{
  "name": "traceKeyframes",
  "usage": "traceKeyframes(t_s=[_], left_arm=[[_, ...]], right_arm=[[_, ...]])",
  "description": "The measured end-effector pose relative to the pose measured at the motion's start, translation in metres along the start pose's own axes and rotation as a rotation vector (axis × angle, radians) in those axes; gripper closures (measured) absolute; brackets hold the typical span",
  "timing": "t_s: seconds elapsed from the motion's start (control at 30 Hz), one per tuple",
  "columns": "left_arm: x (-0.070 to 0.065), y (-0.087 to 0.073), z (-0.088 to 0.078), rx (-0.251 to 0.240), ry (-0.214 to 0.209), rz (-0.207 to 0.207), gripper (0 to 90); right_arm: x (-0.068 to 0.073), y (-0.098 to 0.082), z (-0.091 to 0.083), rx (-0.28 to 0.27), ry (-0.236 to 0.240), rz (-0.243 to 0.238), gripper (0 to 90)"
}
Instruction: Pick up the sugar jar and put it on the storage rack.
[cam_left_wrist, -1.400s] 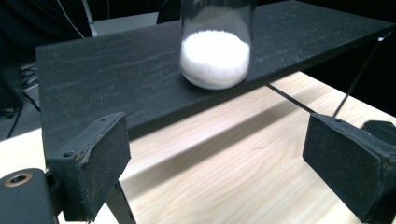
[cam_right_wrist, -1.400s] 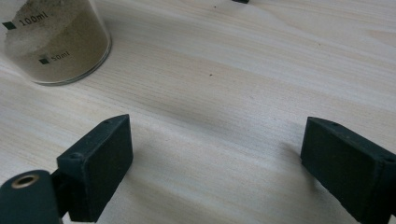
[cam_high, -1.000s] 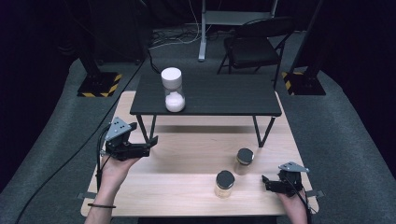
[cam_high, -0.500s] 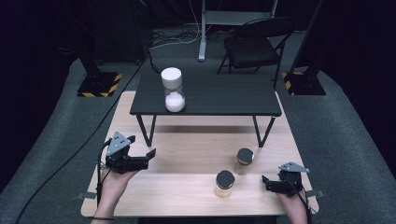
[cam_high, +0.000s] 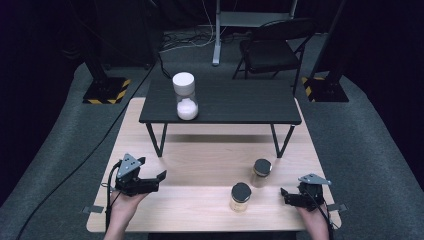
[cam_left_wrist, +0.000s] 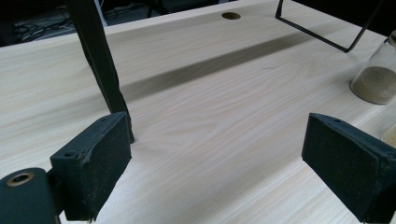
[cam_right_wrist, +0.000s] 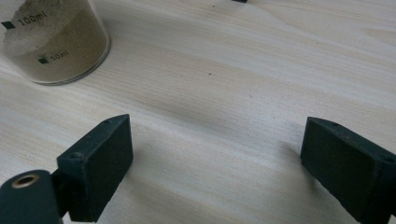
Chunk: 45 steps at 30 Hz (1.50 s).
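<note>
Both jars stand between the released left hand-held gripper and the released right hand-held gripper.

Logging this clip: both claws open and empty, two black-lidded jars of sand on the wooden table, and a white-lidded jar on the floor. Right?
Not quite: the white-lidded jar stands on the small black table, not the floor, as the high view shows. The left claw and right claw are open and empty, and both black-lidded jars sit on the wooden table.
</note>
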<state>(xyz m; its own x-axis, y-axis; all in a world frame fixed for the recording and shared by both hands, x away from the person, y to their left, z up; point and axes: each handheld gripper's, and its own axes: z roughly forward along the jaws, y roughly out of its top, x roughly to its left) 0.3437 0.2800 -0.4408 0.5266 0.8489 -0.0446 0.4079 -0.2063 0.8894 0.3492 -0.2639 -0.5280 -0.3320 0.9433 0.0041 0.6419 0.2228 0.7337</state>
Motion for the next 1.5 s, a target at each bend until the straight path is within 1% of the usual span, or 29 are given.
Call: traceKeyframes(t_s=[0.1,0.27,0.37,0.5,0.6,0.77,0.9,0.93,0.97,1.03,1.07,1.1,1.17,1.27,1.43,1.5], left_arm=[[0.001,-0.006,0.003,0.025,0.003,0.007,7.8],[0.007,-0.019,0.005,0.043,0.009,-0.012,8.2],[0.008,-0.023,0.006,0.046,0.011,-0.02,8.3],[0.01,-0.031,0.009,0.067,0.023,-0.012,8.3],[0.012,-0.038,0.012,0.083,0.034,-0.016,8.3],[0.016,-0.047,0.015,0.106,0.034,-0.035,8.4],[0.016,-0.052,0.021,0.131,0.036,-0.037,8.5],[0.016,-0.052,0.021,0.131,0.036,-0.037,8.5],[0.017,-0.054,0.023,0.144,0.035,-0.039,8.5],[0.018,-0.057,0.025,0.147,0.025,-0.06,8.5],[0.018,-0.057,0.025,0.147,0.025,-0.06,8.5],[0.019,-0.058,0.025,0.145,0.021,-0.071,8.6],[0.02,-0.059,0.027,0.148,0.018,-0.078,8.6],[0.023,-0.063,0.03,0.171,0.027,-0.081,8.6],[0.025,-0.066,0.031,0.183,0.03,-0.088,8.5],[0.027,-0.068,0.032,0.195,0.039,-0.085,8.5]], right_arm=[[0.0,0.0,0.0,-0.001,0.0,-0.001,8.5],[0.0,0.0,0.0,-0.001,0.0,-0.001,8.5],[0.0,0.0,0.001,0.0,0.0,-0.001,8.5],[0.0,0.0,0.001,0.0,0.0,-0.001,8.5],[0.0,0.0,0.001,0.0,0.0,-0.001,8.5],[0.0,0.0,0.001,0.0,0.001,-0.001,8.4],[0.0,0.0,0.0,0.0,0.002,-0.003,8.4],[0.0,0.0,0.001,0.0,0.002,-0.003,8.4],[0.0,0.0,0.001,0.0,0.002,-0.003,8.4],[0.0,0.0,0.001,0.0,0.002,-0.003,8.4],[0.0,0.0,0.001,0.0,0.002,-0.003,8.4],[0.0,0.0,0.001,0.0,0.002,-0.003,8.4],[0.0,0.0,0.001,0.0,0.002,-0.003,8.4],[0.0,0.001,0.001,0.0,0.002,-0.003,8.4],[0.0,0.001,0.001,0.0,0.002,-0.003,8.4],[0.0,0.001,0.001,0.001,0.002,-0.003,8.4]])
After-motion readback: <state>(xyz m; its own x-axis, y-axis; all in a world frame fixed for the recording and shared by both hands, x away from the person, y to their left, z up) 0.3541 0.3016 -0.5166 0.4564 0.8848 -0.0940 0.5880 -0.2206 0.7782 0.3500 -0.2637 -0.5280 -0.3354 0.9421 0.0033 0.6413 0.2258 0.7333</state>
